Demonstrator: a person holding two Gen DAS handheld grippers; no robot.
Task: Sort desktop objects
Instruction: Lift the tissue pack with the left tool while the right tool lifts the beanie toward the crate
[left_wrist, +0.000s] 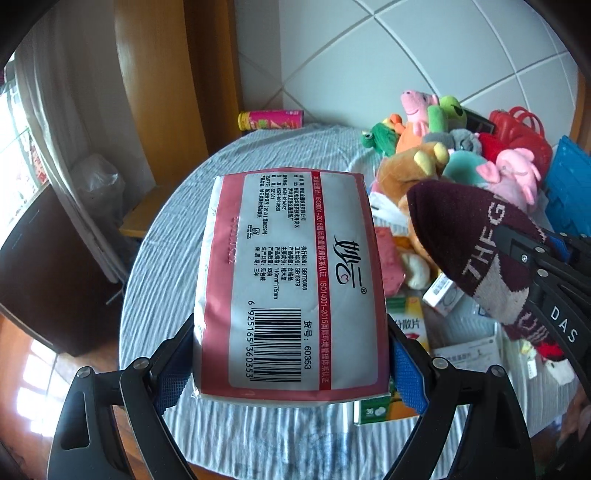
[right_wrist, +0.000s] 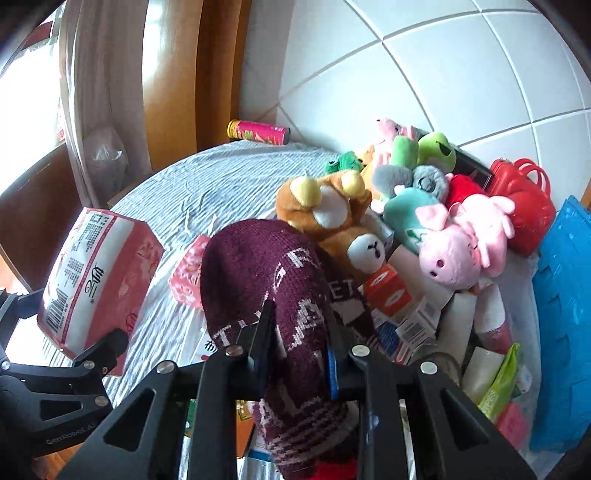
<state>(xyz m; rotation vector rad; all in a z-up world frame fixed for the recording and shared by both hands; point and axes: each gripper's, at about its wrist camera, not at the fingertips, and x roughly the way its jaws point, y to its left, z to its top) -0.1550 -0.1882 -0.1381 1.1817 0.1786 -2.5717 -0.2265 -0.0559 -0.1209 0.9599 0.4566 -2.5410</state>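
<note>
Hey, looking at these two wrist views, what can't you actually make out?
- Left wrist view: the pink-and-white plastic-wrapped tissue pack clamped in the left tool hides the striped cloth under it and part of the green-and-orange box.
- Right wrist view: the maroon knitted sock with white lettering, pinched in the right tool, covers the boxes below; its lettering folds out of reading.
- Both views: the blue plastic crate is cut off by the edge.

Bright daylight from the overexposed window (left_wrist: 14, 155) at left, strong fisheye bending, dark vignetted corners, mostly sharp.
</note>
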